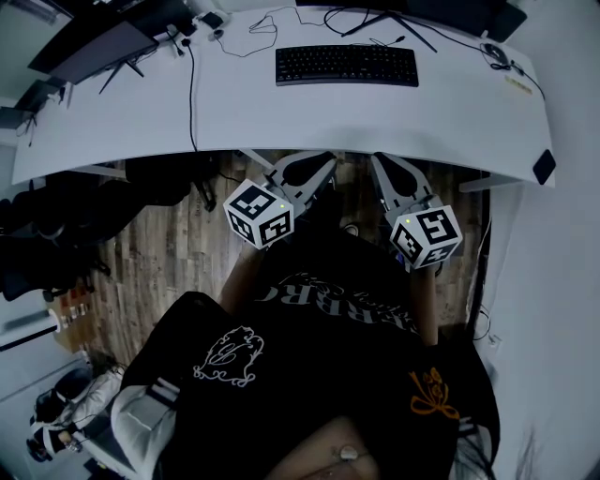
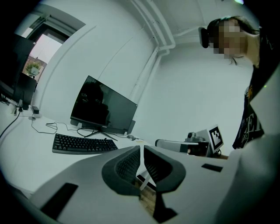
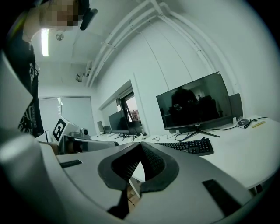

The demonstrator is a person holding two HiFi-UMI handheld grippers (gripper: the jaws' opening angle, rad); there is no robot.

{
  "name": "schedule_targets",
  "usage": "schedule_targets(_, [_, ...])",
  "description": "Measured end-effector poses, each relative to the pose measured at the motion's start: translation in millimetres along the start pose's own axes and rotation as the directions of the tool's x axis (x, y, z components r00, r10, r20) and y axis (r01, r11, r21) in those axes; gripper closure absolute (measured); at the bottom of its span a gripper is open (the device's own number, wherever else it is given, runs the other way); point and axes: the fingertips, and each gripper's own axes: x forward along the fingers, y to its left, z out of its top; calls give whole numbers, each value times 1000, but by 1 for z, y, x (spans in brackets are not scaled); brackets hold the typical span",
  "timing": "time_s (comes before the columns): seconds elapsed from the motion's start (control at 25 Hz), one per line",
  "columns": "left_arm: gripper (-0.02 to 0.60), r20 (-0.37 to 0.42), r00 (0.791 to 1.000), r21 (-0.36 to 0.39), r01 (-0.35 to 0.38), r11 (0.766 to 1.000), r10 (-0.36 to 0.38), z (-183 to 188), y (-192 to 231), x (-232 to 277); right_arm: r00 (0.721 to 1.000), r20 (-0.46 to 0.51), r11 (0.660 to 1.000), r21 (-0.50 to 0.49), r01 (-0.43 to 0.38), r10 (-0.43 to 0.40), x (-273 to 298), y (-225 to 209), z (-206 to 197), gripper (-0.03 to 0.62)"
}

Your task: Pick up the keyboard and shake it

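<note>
A black keyboard (image 1: pixel 347 65) lies flat on the white desk (image 1: pixel 281 112), far side from me, in front of a dark monitor. It also shows in the left gripper view as the keyboard (image 2: pixel 83 144) and in the right gripper view as the keyboard (image 3: pixel 189 146). My left gripper (image 1: pixel 323 161) hangs just below the desk's near edge, shut with nothing between its jaws. My right gripper (image 1: pixel 380 161) hangs beside it, also shut and empty. Both are well short of the keyboard. In the gripper views the left gripper (image 2: pixel 141 148) and the right gripper (image 3: pixel 140 145) show their pads together.
A monitor (image 2: pixel 103 107) stands behind the keyboard with cables (image 1: pixel 262 28) trailing across the desk. A black object (image 1: pixel 543 167) sits at the desk's right corner. More equipment (image 1: pixel 103 47) crowds the far left. Wooden floor (image 1: pixel 169 253) lies under the desk.
</note>
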Motion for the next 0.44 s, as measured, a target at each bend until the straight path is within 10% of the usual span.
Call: schedule_targets(0.44, [541,-13,1000,3,24,1000,-24,-3,-4,2,1000,-30,999,-36,-1,0,3,4,-4,580])
